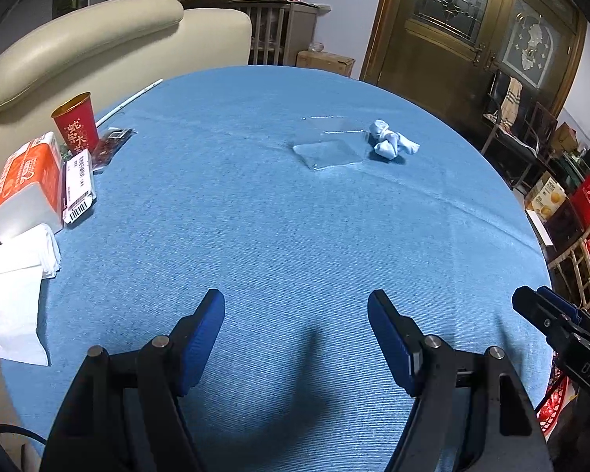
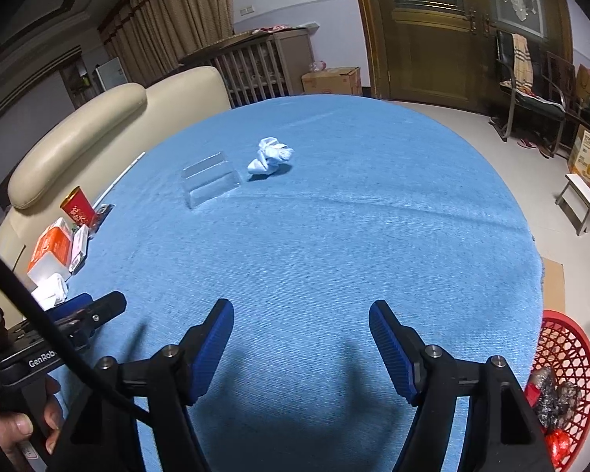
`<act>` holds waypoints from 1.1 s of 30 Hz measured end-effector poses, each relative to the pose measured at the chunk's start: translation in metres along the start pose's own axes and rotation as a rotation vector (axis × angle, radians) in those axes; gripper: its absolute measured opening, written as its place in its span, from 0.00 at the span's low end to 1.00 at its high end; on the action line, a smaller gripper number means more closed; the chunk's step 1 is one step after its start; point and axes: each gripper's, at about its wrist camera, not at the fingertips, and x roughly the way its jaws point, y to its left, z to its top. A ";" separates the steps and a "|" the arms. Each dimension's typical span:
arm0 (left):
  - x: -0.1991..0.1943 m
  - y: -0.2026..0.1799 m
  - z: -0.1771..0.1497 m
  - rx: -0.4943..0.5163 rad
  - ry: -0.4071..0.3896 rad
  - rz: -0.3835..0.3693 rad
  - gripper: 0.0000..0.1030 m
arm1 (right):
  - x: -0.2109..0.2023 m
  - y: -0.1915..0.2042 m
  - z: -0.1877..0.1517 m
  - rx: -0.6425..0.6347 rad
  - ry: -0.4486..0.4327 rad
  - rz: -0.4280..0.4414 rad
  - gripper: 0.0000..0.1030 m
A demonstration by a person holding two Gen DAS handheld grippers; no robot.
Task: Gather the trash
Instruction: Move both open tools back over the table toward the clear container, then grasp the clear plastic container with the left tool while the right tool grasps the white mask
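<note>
White crumpled tissue point(image 2: 269, 156), well beyond right tool point(image 2: 301, 328)

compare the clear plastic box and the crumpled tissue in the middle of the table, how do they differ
The clear plastic box is see-through, while the crumpled tissue is solid white. The box has flat faces and straight edges; the tissue is a wadded, lumpy ball. The box looks larger than the tissue. Both lie side by side on the blue tablecloth, far ahead of both open claws and untouched.
</note>
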 end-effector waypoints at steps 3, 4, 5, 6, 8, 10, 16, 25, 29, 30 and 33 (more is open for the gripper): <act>0.002 0.003 0.001 -0.001 0.002 0.007 0.73 | 0.003 0.005 0.001 -0.010 0.004 0.006 0.73; 0.002 0.004 0.001 -0.001 0.002 0.006 0.73 | 0.005 0.006 0.002 -0.014 0.006 0.007 0.73; 0.003 0.005 0.002 -0.001 0.002 0.005 0.73 | 0.006 0.007 0.002 -0.017 0.008 0.008 0.73; 0.004 0.006 0.004 -0.003 0.000 0.005 0.73 | 0.008 0.009 0.003 -0.020 0.011 0.010 0.73; 0.006 0.009 0.010 -0.009 -0.003 0.005 0.73 | 0.011 0.011 0.003 -0.026 0.015 0.011 0.73; 0.007 0.010 0.016 -0.009 -0.007 0.004 0.73 | 0.014 0.013 0.004 -0.031 0.019 0.014 0.73; 0.013 0.006 0.040 0.028 -0.028 -0.019 0.73 | 0.023 0.017 0.008 -0.037 0.025 0.031 0.73; 0.050 -0.006 0.091 0.144 -0.025 -0.100 0.73 | 0.029 0.015 0.015 -0.033 0.037 0.058 0.73; 0.073 -0.013 0.111 0.205 -0.005 -0.125 0.73 | 0.032 0.011 0.016 -0.021 0.045 0.066 0.73; 0.079 -0.015 0.116 0.212 0.000 -0.138 0.73 | 0.034 0.009 0.016 -0.015 0.051 0.069 0.73; 0.091 -0.019 0.129 0.226 0.009 -0.160 0.73 | 0.039 0.006 0.017 -0.004 0.065 0.071 0.73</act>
